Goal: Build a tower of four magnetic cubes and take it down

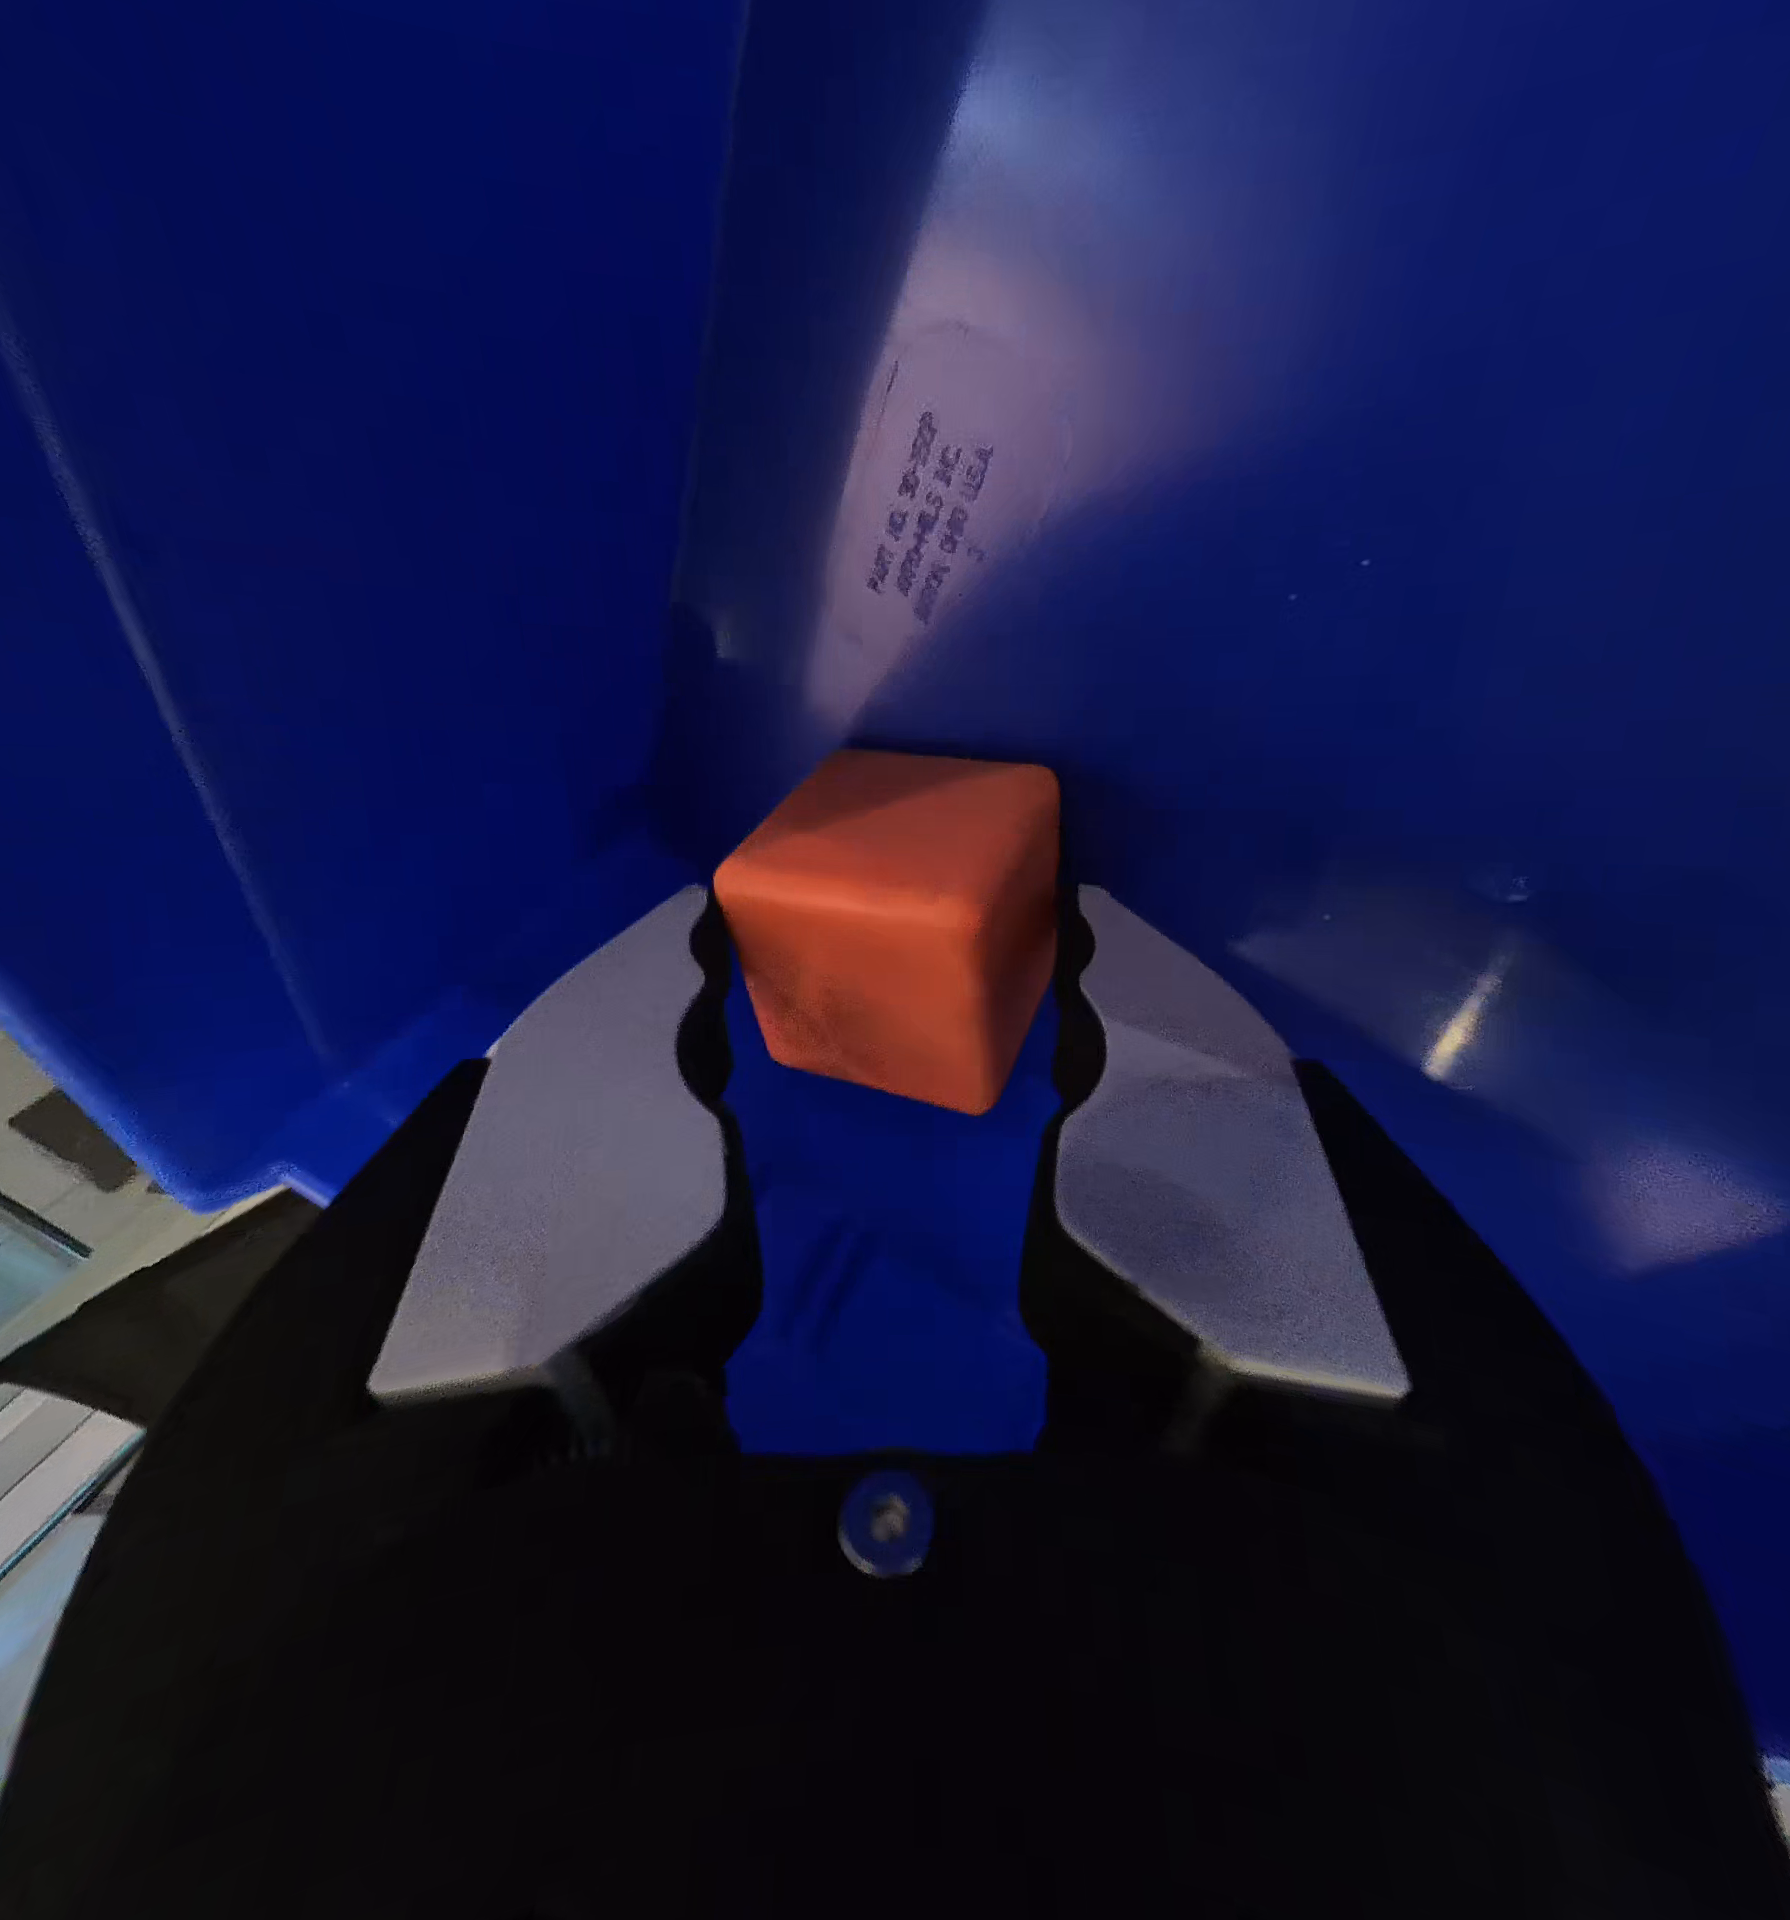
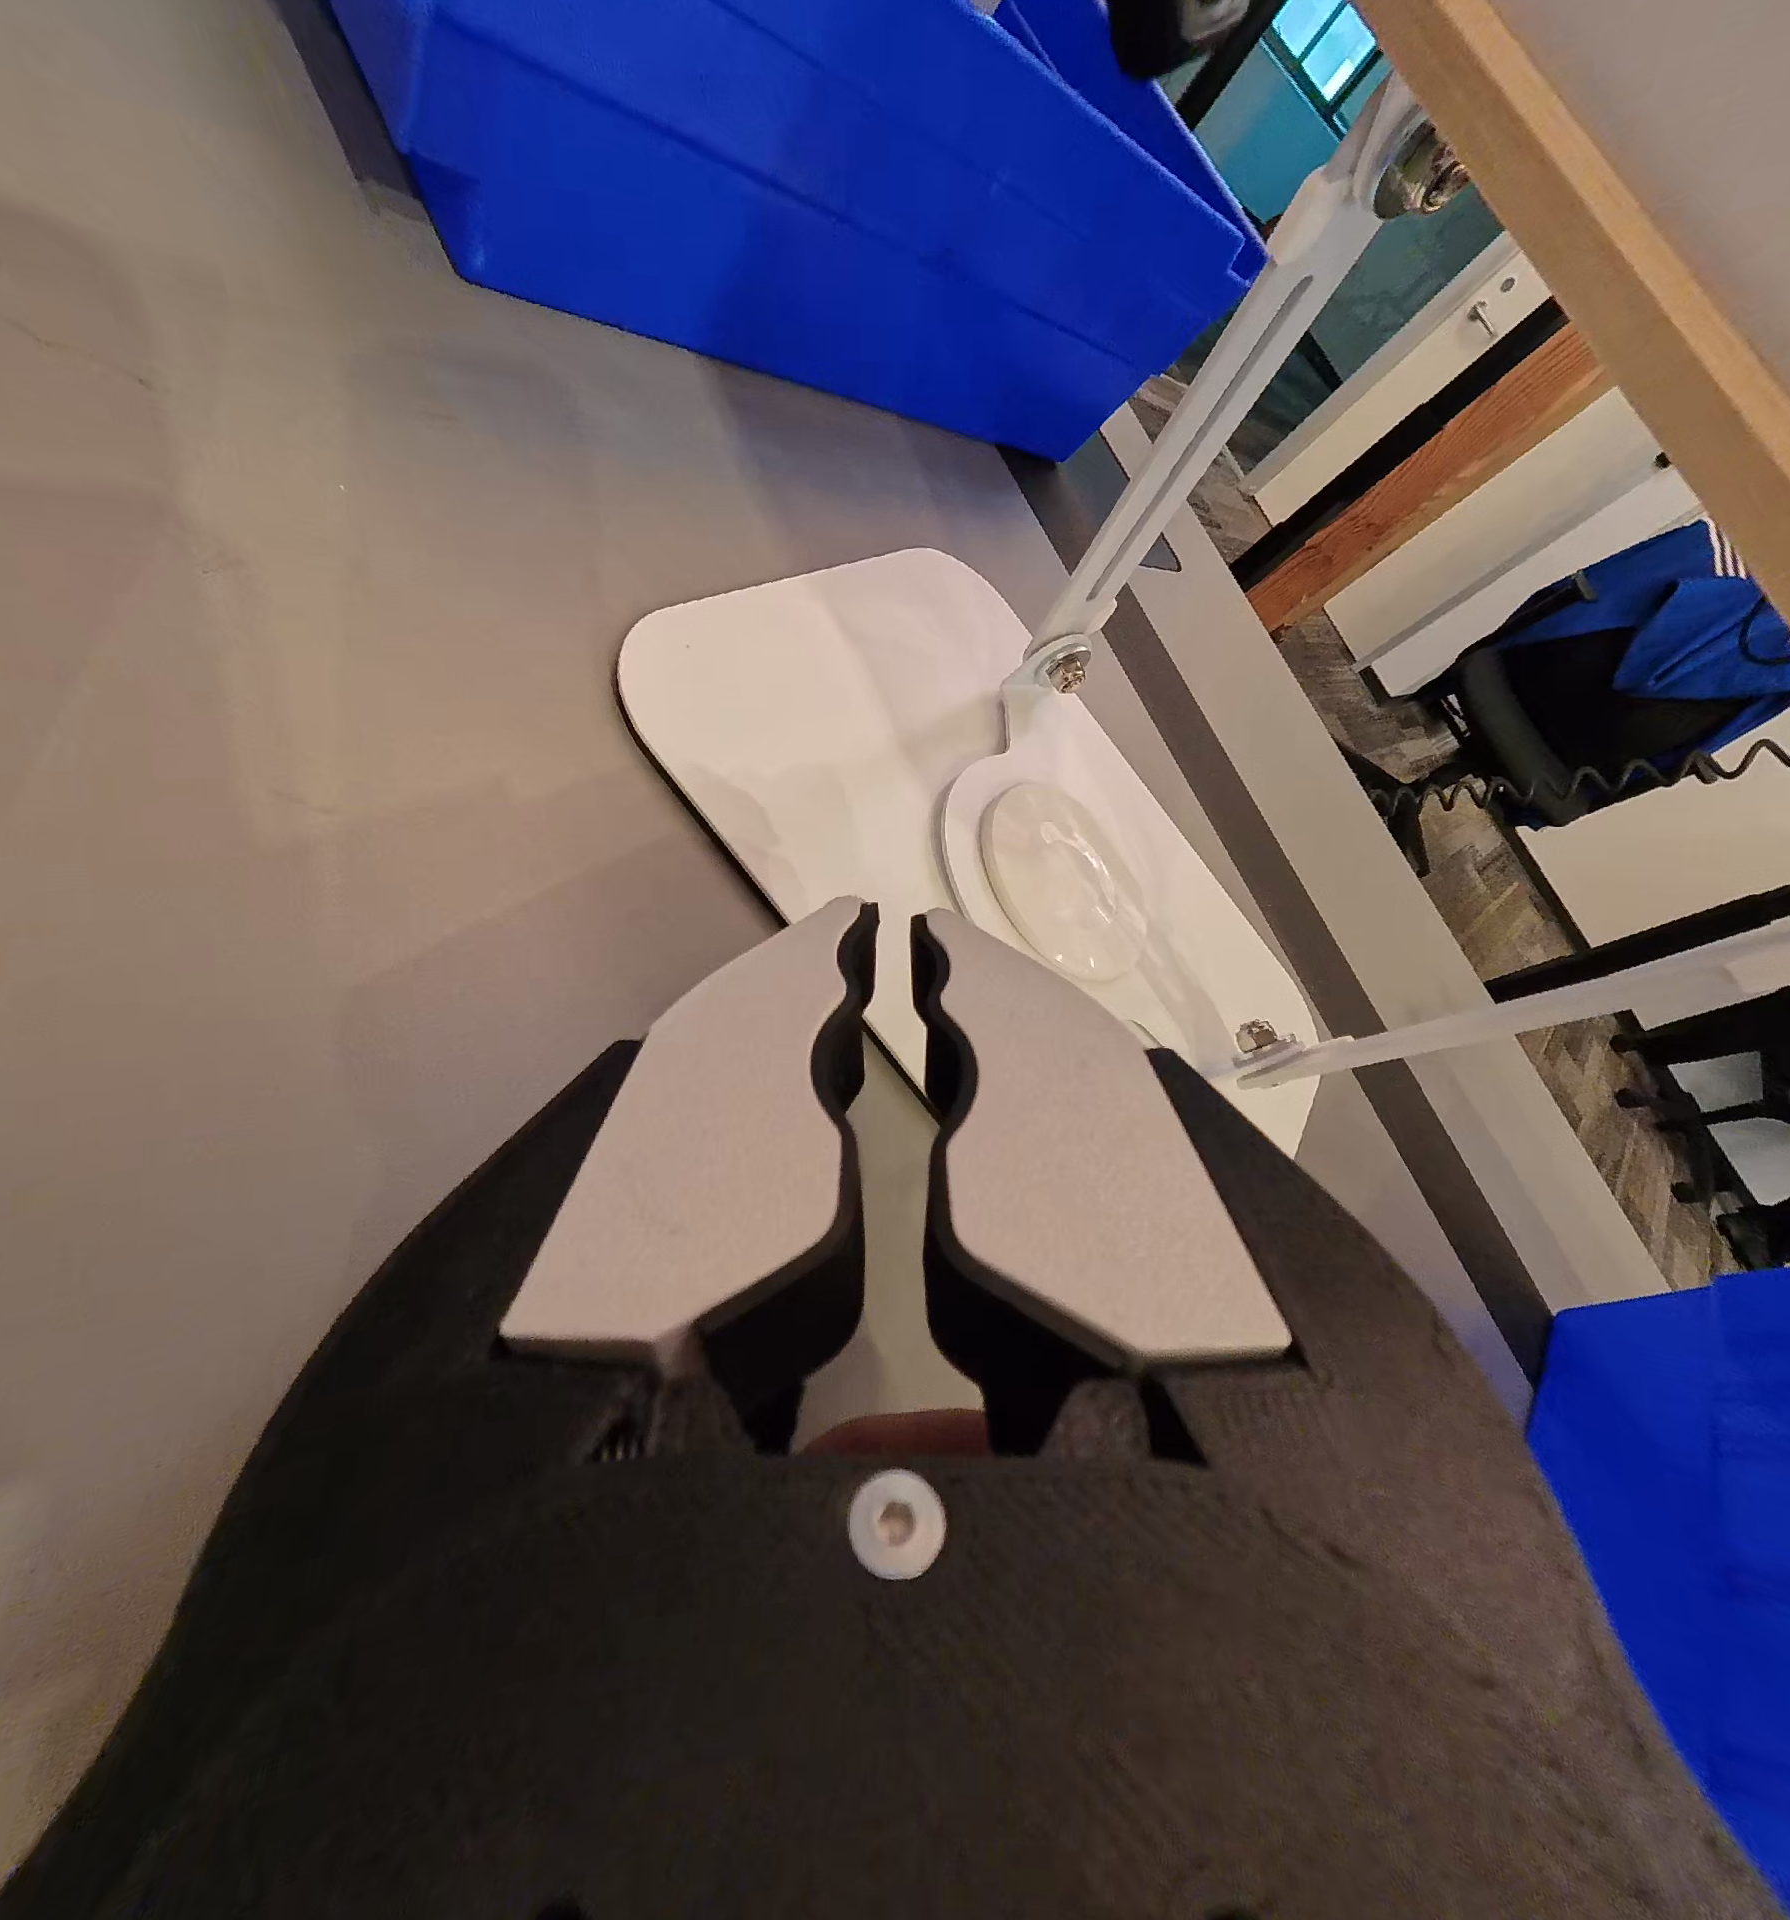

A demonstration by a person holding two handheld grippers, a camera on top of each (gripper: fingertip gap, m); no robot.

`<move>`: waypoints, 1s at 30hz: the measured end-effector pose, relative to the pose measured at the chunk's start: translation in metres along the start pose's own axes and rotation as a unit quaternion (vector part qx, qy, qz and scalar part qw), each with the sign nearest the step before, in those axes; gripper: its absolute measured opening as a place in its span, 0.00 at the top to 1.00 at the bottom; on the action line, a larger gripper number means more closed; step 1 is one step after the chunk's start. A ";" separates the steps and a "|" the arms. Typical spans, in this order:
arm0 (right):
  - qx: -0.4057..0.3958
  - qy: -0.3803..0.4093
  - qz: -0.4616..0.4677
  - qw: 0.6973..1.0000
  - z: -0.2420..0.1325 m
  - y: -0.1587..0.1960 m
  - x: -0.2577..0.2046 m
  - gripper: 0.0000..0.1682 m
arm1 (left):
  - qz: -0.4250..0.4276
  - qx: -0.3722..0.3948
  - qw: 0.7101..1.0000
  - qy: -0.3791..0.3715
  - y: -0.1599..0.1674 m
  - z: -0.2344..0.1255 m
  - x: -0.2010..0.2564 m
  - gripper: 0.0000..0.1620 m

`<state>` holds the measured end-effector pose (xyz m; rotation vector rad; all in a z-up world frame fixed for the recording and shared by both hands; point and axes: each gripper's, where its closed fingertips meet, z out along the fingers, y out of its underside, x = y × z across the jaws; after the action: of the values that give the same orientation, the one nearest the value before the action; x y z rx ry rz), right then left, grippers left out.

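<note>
— Orange, that cube (image 1: pixel 891 935)? Where does it sit?

— Orange-red, yes. It sits between the fingertips of the left gripper (image 1: pixel 893 925), inside a blue bin (image 1: pixel 1390 520). The fingertips stand at its two sides, but whether they clamp it or only bracket it I cannot tell. Behind the cube rise the bin's blue inner walls, one of them with moulded writing.

— And the other claw?

— The right gripper (image 2: pixel 893 925) is nearly closed, a thin slit left between the tips, nothing in it. It hangs over a grey table (image 2: pixel 247 727). Just past the tips lies a white base plate (image 2: pixel 818 707) with two slim white arms bolted to it. Farther off, another blue bin (image 2: pixel 818 239) stands on the table; a further one (image 2: pixel 1722 1558) shows at the right edge.
</note>
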<state>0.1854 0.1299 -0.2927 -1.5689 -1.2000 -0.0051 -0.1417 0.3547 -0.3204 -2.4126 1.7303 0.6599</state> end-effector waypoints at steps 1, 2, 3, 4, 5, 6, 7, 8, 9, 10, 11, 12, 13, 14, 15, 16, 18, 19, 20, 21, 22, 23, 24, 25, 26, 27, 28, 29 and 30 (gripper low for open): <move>0.000 0.000 0.000 1.000 0.000 0.000 0.000 0.96 | -0.001 0.000 1.000 0.002 -0.001 0.000 -0.001 0.63; 0.000 0.000 0.000 1.000 0.000 0.000 0.000 0.96 | 0.000 -0.001 1.000 0.004 -0.002 0.000 0.000 0.63; 0.000 -0.001 0.000 1.000 0.000 0.000 0.000 0.96 | -0.003 -0.001 1.000 0.006 -0.002 0.000 -0.001 0.64; 0.000 -0.001 0.000 1.000 0.000 0.000 0.000 0.96 | -0.009 0.002 1.000 0.009 -0.002 0.000 0.000 0.64; 0.000 -0.001 0.000 1.000 0.000 0.000 0.000 0.96 | -0.013 0.007 1.000 0.011 -0.003 -0.001 0.001 0.64; 0.000 -0.001 0.000 1.000 0.000 0.000 0.000 0.96 | -0.017 0.013 1.000 0.016 -0.002 -0.002 0.003 0.64; 0.000 -0.001 0.001 1.000 0.000 0.000 0.000 0.96 | -0.023 0.018 0.999 0.015 -0.002 -0.005 0.005 0.64; 0.000 -0.001 0.001 1.000 0.000 0.000 0.000 0.96 | -0.030 0.026 0.999 0.008 -0.001 -0.008 0.005 0.64; 0.000 -0.001 0.001 1.000 0.000 0.000 0.000 0.96 | -0.038 0.033 0.999 0.004 0.000 -0.014 0.006 0.64; 0.000 -0.001 0.002 1.000 0.000 0.000 0.000 0.96 | -0.046 0.043 0.998 0.001 0.003 -0.020 0.008 0.64; 0.000 -0.001 0.002 1.000 0.000 0.000 0.000 0.96 | -0.055 0.055 0.997 -0.008 0.005 -0.029 0.010 0.64; 0.000 -0.001 0.003 1.000 0.000 0.000 0.000 0.96 | -0.069 0.072 0.995 -0.016 0.009 -0.040 0.012 0.64; 0.000 -0.001 0.003 1.000 0.000 0.000 0.000 0.96 | -0.082 0.091 0.992 -0.018 0.012 -0.052 0.016 0.64; 0.000 -0.001 0.003 1.000 0.000 0.000 0.000 0.96 | -0.092 0.113 0.989 -0.021 0.016 -0.064 0.022 0.65; 0.000 -0.001 0.004 1.000 0.000 0.000 0.000 0.96 | -0.106 0.137 0.985 -0.024 0.020 -0.078 0.027 0.65; 0.000 -0.001 0.004 1.000 0.001 0.000 0.000 0.96 | -0.118 0.165 0.979 -0.020 0.023 -0.092 0.035 0.65; 0.000 -0.001 0.003 1.000 0.001 0.000 0.000 0.96 | -0.135 0.202 0.970 -0.028 0.034 -0.116 0.051 0.65; 0.000 -0.001 0.003 1.000 0.001 0.000 0.000 0.96 | -0.141 0.213 0.966 -0.036 0.042 -0.127 0.060 0.65; 0.000 -0.001 0.003 1.000 0.001 0.000 0.000 0.96 | -0.150 0.229 0.961 -0.041 0.048 -0.139 0.070 0.66; 0.000 -0.001 0.003 1.000 0.001 0.000 0.000 0.96 | -0.161 0.249 0.954 -0.044 0.052 -0.151 0.081 0.66; 0.000 -0.001 0.003 1.000 0.001 0.000 0.000 0.96 | -0.168 0.268 0.948 -0.043 0.055 -0.161 0.093 0.66; 0.001 -0.001 0.003 1.000 0.001 0.000 0.000 0.96 | -0.172 0.281 0.943 -0.048 0.058 -0.171 0.105 0.66; 0.001 -0.001 0.003 1.000 0.001 0.000 0.000 0.96 | -0.176 0.294 0.938 -0.056 0.061 -0.181 0.116 0.66; 0.000 -0.001 0.002 1.000 0.001 0.000 0.000 0.96 | -0.182 0.309 0.932 -0.056 0.061 -0.190 0.129 0.66; 0.000 -0.001 0.002 1.000 0.001 0.000 0.000 0.96 | -0.183 0.329 0.925 -0.059 0.058 -0.200 0.142 0.66; 0.001 -0.001 0.002 1.000 0.001 0.000 0.000 0.96 | -0.180 0.351 0.917 -0.058 0.053 -0.211 0.156 0.66; 0.001 -0.001 0.002 1.000 0.001 0.000 0.000 0.96 | -0.176 0.375 0.909 -0.050 0.045 -0.222 0.172 0.67; 0.001 -0.001 0.003 1.000 0.001 0.000 0.000 0.96 | -0.169 0.398 0.900 -0.048 0.036 -0.233 0.185 0.67; 0.001 -0.001 0.003 1.000 0.001 0.000 0.000 0.96 | -0.159 0.421 0.892 -0.039 0.025 -0.244 0.200 0.67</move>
<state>0.1845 0.1304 -0.2929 -1.5714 -1.1967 0.0000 -0.0422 0.0908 -0.1763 -1.9119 1.1700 -0.0569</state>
